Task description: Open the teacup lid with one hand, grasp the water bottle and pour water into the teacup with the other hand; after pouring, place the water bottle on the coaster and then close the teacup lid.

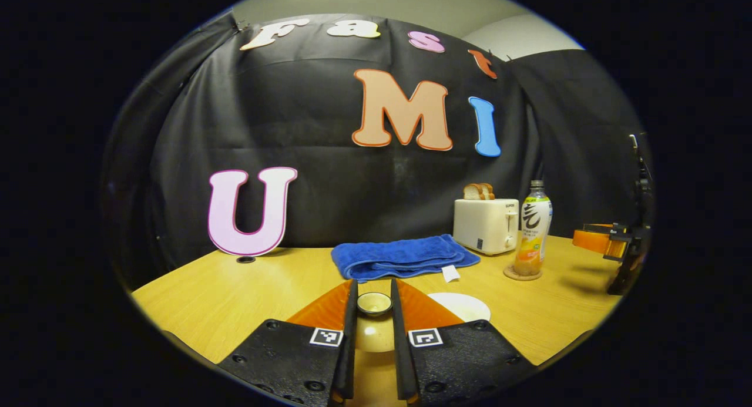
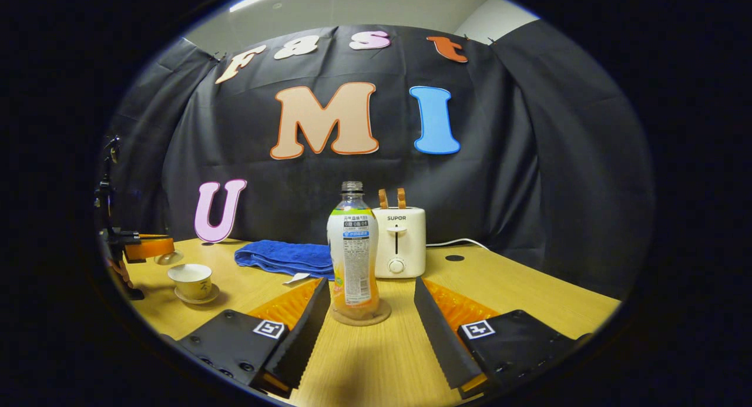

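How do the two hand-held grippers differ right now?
The left hand-held gripper is shut on the teacup lid; the right hand-held gripper is open, its fingers either side of the water bottle, not touching it. The left is raised above the table; the right sits low over it. Both face the black wall.

Right gripper (image 2: 368, 313) is standing spread open around the water bottle (image 2: 353, 251) sitting upright on its coaster (image 2: 361, 317); the uncovered teacup (image 2: 191, 279) is resting far left.
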Tool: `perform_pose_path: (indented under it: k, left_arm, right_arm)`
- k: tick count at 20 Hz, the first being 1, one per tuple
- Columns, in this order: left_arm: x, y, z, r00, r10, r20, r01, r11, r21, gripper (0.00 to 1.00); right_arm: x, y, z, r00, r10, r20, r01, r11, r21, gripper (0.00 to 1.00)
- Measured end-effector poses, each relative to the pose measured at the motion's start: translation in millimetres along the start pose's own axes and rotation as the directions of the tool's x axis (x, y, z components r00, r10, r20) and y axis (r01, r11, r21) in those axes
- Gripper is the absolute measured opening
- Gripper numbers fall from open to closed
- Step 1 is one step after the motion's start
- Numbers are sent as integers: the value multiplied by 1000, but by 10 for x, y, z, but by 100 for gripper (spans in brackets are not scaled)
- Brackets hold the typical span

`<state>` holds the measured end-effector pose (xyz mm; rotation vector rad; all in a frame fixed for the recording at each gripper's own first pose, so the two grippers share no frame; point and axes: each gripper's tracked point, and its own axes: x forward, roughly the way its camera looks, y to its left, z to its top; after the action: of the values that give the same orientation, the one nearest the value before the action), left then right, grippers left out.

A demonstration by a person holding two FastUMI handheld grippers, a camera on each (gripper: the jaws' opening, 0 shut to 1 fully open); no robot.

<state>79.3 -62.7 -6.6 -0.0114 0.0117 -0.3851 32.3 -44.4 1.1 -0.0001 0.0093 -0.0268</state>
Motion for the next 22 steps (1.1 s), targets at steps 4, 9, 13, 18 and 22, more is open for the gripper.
perform_pose_path:
  k: [4,9,13,18,22]
  left_arm:
    - [106,-317,9,994,-107,0,107,994,1,26]
    - [184,-556,-66,977,-209,-50,210,977,29,26]
    - [194,-622,-118,967,-239,-91,244,969,48,25]
    - [195,-657,-128,960,-261,-98,267,962,50,26]
    - [204,-643,-159,961,-247,-122,256,965,60,28]
  right_arm:
    - [-49,22,-11,1000,-9,3,9,1000,1,92]
    - [-59,43,-11,1000,-10,1,10,1000,1,92]
    - [-55,61,-22,1000,-6,-1,6,1000,2,92]
    - [-59,66,-23,1000,-6,-1,6,1000,2,92]
    - [-60,72,-28,1000,-6,-2,6,1000,3,93]
